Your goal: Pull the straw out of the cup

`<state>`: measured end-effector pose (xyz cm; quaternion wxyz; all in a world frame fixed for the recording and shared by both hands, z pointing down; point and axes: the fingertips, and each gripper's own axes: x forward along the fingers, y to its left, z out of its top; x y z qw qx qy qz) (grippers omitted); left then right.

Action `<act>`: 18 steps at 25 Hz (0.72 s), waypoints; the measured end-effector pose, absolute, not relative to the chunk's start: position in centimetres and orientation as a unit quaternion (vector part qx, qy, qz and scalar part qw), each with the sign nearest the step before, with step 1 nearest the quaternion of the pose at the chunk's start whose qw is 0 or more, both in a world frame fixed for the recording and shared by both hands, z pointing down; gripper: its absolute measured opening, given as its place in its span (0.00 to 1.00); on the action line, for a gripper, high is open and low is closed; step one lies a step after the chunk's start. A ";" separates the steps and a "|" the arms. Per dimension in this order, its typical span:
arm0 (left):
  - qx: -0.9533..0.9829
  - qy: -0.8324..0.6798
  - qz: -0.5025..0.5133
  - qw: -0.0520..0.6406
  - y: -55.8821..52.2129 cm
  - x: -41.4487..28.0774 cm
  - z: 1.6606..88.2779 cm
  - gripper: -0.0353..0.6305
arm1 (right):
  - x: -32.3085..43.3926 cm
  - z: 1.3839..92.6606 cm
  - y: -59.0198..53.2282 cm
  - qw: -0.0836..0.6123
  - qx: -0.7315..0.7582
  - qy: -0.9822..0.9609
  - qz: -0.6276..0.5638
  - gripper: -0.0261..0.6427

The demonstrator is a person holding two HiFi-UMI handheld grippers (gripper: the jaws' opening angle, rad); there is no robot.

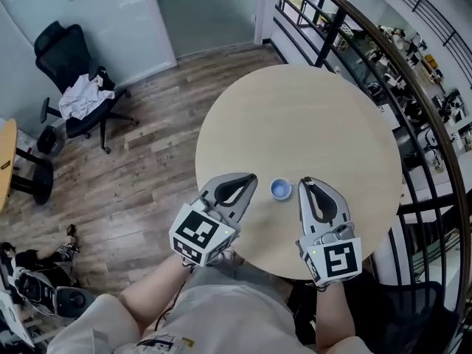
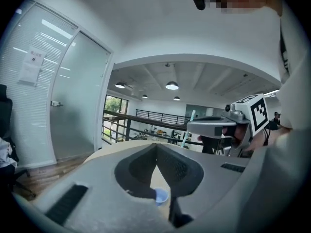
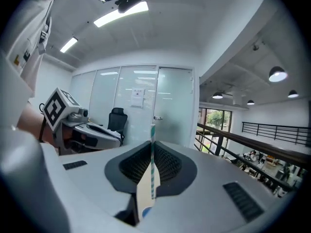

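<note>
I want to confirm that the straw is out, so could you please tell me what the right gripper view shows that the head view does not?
Only the right gripper view: the striped straw pinched in the right gripper. Only the head view: the blue cup seen clearly, on the round table. Both: the left gripper and the black office chair.

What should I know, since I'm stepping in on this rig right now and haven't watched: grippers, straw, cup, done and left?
Left gripper: shut, nothing in it, held up to the left of the cup.
Right gripper: shut on the thin teal-and-white striped straw, upright between its pads.
Small blue cup: upright on the round beige table, between the two grippers, unheld.
Done: the straw's lower end looks clear of the cup.
Left: probably just setting the straw down.
</note>
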<state>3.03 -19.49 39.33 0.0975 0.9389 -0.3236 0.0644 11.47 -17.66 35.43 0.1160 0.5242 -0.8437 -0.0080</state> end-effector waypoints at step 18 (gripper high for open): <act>0.956 -0.291 -0.019 0.020 -16.1 5.4 24.9 0.07 | 14.8 22.4 -10.4 0.037 0.550 -0.831 -0.076 0.09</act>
